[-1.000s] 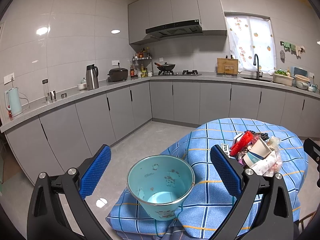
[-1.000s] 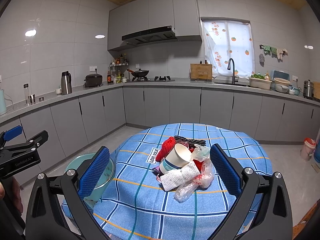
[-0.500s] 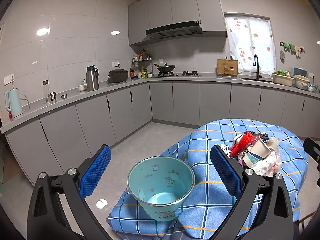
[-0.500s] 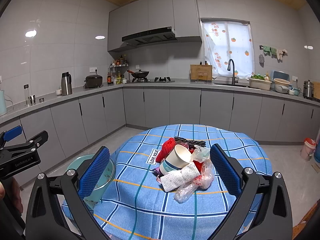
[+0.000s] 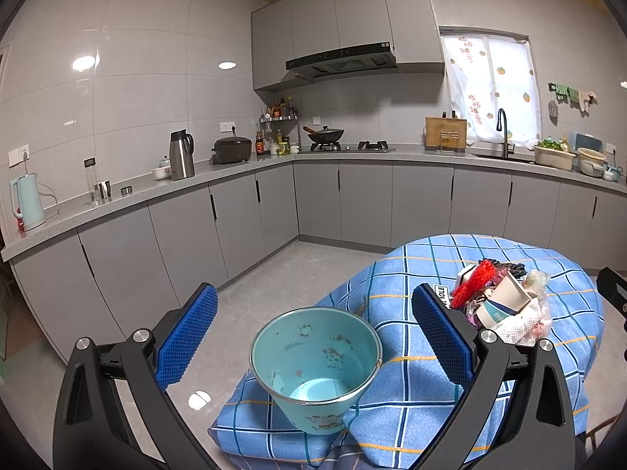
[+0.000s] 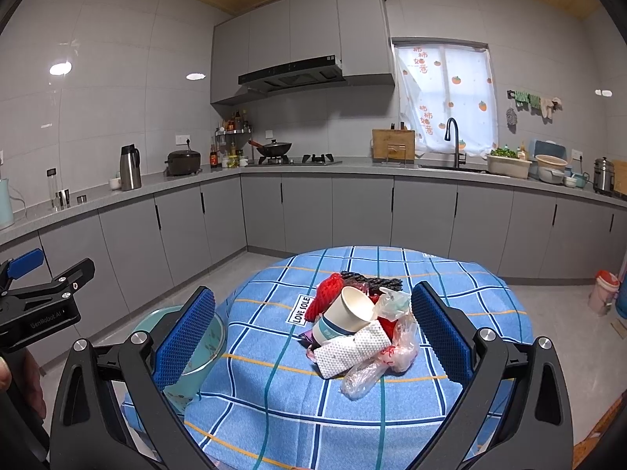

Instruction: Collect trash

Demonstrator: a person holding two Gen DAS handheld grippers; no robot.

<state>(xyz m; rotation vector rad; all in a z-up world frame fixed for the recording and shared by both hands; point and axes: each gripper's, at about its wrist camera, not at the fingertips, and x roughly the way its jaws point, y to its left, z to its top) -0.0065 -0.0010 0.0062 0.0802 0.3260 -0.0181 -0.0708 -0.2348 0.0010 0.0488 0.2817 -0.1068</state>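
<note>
Meanwhile both claws hung released: the left claw (image 5: 313,325) over the bucket (image 5: 315,368) at the tabletop's (image 6: 450,274) left edge, the right claw (image 6: 313,333) before the centre's trash pile (image 6: 360,329).

Left wrist view: looks forward between own blue pads, from low at table's left edge, close above teal bucket (image 5: 315,368), facing kitchen corner with stove; trash pile (image 5: 503,305) off to right, farther.

Right wrist view: looks forward from near table edge, slightly down onto blue checked tablecloth (image 6: 450,391), trash pile (image 6: 360,329) centred and near, facing same counter run.

Shared: bucket (image 6: 211,337), pile, tablecloth (image 5: 415,387), grey cabinets, range hood, window. Left gripper (image 6: 39,297) shows at right view's left margin.
</note>
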